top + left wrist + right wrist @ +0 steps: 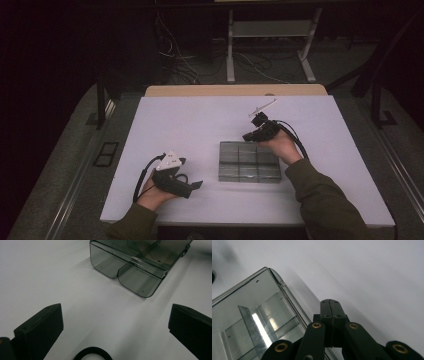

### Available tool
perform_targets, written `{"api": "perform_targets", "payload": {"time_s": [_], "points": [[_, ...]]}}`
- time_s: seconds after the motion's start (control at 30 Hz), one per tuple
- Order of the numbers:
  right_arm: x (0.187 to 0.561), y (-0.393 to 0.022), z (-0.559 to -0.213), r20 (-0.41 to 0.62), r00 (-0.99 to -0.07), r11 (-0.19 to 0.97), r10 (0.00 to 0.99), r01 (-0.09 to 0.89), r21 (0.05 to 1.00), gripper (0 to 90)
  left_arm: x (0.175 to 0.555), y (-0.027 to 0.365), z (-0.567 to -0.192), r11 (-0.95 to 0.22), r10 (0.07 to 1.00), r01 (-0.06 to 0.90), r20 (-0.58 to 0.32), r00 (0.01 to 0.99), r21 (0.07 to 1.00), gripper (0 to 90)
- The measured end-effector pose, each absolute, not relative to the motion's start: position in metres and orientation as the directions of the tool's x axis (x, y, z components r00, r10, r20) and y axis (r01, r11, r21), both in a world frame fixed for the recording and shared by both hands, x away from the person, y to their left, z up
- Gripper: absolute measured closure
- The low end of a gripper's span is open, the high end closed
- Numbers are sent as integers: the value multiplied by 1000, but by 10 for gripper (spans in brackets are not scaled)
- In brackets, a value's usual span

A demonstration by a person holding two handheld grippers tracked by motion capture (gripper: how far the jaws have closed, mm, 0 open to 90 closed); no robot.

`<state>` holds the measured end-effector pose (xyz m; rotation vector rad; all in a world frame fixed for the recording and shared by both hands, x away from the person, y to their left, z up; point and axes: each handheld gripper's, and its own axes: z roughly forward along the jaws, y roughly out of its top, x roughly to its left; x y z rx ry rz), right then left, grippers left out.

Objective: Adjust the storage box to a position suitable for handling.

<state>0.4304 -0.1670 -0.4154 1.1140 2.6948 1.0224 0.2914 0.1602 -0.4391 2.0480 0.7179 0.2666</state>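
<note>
A smoky clear plastic box (248, 161) with several compartments lies at the middle of the white table (190, 120). My right gripper (248, 136) hovers at the box's far edge with its jaws shut together and nothing between them. In the right gripper view the shut gripper (330, 307) sits just beside the rim of the box (257, 315); whether it touches I cannot tell. My left gripper (194, 185) rests low on the table left of the box, pointing toward it. In the left gripper view this gripper (116, 325) stands wide open and empty, short of the box (130, 265).
A wooden board (235, 90) borders the table's far edge. Beyond it the dark floor holds loose cables (175, 65) and a white stand's legs (270, 45). A black cable loop (92, 353) lies below the left jaws. Bare table surface surrounds the box.
</note>
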Motion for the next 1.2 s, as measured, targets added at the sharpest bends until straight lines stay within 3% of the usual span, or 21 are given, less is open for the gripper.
{"api": "perform_targets", "payload": {"time_s": [1.2], "points": [[390, -157, -415, 197, -801, 584, 565, 557, 591, 894, 291, 160, -439, -408, 584, 387, -89, 807, 827, 0]]}}
